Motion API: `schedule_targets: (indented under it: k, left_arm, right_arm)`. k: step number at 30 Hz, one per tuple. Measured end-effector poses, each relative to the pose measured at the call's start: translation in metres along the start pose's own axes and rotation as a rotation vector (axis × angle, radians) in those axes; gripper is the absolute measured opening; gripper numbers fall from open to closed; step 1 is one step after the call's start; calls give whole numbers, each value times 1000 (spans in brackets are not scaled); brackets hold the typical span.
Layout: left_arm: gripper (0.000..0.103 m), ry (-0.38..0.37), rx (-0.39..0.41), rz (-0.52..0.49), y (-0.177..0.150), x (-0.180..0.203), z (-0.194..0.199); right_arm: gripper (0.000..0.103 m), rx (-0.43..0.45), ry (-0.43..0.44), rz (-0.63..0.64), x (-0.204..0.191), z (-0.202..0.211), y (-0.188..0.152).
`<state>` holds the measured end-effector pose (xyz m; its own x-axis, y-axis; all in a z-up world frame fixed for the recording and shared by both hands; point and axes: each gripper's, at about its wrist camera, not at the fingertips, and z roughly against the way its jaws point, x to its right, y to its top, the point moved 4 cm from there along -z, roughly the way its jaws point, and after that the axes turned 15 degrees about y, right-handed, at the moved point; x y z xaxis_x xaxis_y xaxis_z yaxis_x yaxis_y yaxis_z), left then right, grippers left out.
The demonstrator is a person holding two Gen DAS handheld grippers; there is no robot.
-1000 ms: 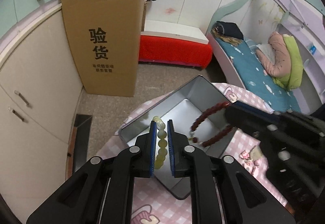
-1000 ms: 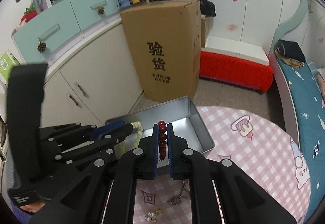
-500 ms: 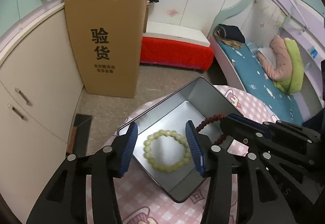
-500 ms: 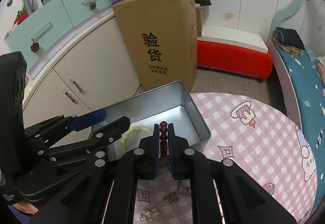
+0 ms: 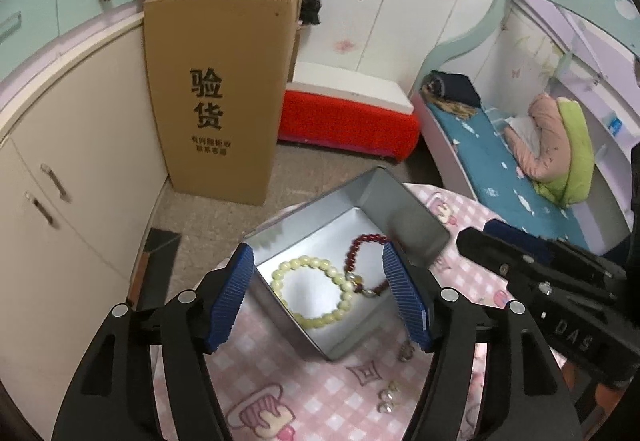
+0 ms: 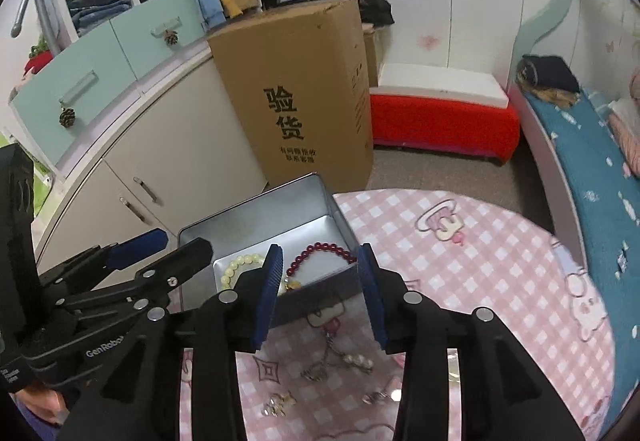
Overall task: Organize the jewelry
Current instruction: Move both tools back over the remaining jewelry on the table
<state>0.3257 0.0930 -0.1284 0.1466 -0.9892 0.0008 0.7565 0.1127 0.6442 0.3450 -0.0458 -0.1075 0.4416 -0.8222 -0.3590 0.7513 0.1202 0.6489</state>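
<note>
A silver metal tin (image 5: 408, 217) (image 6: 264, 217) sits on the pink checked table. Inside lie a pale yellow bead bracelet (image 5: 316, 289) (image 6: 236, 265) and a dark red bead bracelet (image 5: 362, 249) (image 6: 324, 251), side by side and touching. My left gripper (image 5: 318, 297) hovers above the tin, its jaws opening, nothing between the pads. My right gripper (image 6: 320, 293) hangs over the tin's near wall, its jaws also opening and empty. Each gripper shows at the edge of the other's view.
Loose jewelry lies on the cloth in front of the tin: a chain necklace (image 6: 332, 357), pearl earrings (image 5: 386, 401) and small metal pieces (image 6: 278, 403). A tall cardboard box (image 5: 216, 93) stands on the floor behind the table, with cabinets left and a bed right.
Both grippers let go of their bracelets: the yellow one dropped into the tin first, then the red one. Both have pulled back from the tin a little and opened.
</note>
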Motion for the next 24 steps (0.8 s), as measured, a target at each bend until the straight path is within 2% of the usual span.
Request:
schedule_targets:
  k: [1,5,10,13,16,20,24]
  left_arm:
    - [65,7,16,-6,-2,2,7]
    - [79,32,114,-18,-15,7,47]
    - [82,23,170,-13,-42,15,79]
    - [82,32,170,4,-62,21,82]
    - [82,32,144,-21,-84,30,76]
    - [82,25,70,-72,-107,47,53]
    - [82,71,35,-105,-124,57,29]
  right_arm:
    - [40,9,-5,6,0,7,0]
    - [47,74,-32,21,3,46,-11]
    - [52,123,-105,23,16,84,-38]
    - [52,126,-140,1,29,94,-62]
    - [52,112,-167,-25,41,96,-87]
    - [52,75,-170,-67,52,86,-117]
    - [52,35,-168,-108,62,72,-139]
